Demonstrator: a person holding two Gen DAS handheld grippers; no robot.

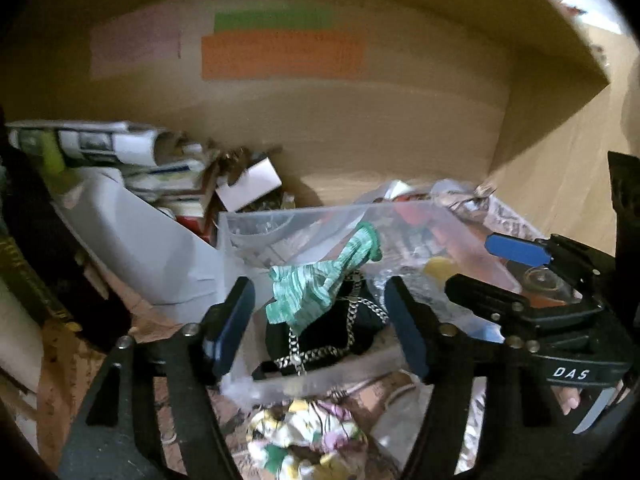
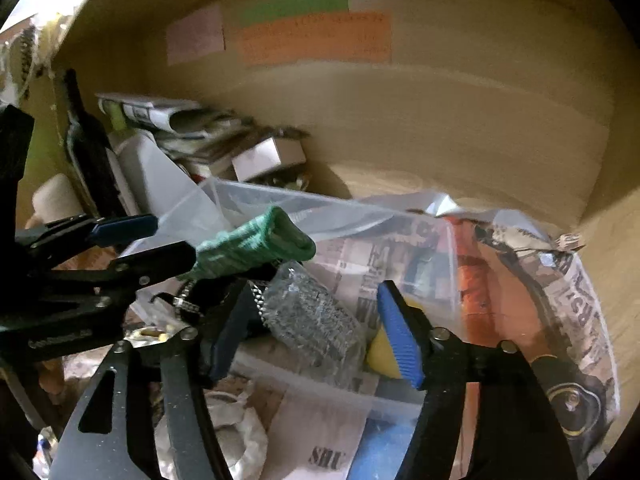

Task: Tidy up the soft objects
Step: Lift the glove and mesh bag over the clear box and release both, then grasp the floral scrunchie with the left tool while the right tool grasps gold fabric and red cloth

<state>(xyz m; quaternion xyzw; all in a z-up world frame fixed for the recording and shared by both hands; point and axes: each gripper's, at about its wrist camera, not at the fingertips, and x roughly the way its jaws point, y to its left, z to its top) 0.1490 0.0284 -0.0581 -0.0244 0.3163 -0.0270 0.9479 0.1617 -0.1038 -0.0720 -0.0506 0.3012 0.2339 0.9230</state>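
Note:
A green striped sock (image 1: 316, 280) lies over the rim of a clear plastic bin (image 1: 288, 220), on top of a black bag with a silver chain (image 1: 332, 336). My left gripper (image 1: 320, 328) is open, its jaws wide on either side of the sock and bag, touching neither. My right gripper (image 2: 316, 336) is open too, over the bin, with a clear crinkled plastic piece (image 2: 316, 320) and a yellow object (image 2: 380, 356) between its fingers. The sock (image 2: 256, 244) also shows in the right wrist view, beside the left gripper (image 2: 132, 248). The right gripper (image 1: 480, 272) shows at right in the left wrist view.
A floral cloth (image 1: 308, 440) lies below the bin. Newspaper (image 2: 560, 280) and an orange item (image 2: 472, 280) sit at right. Rolled papers and small boxes (image 1: 160, 160) are stacked at back left. A cardboard wall (image 1: 360, 120) with coloured labels closes the back.

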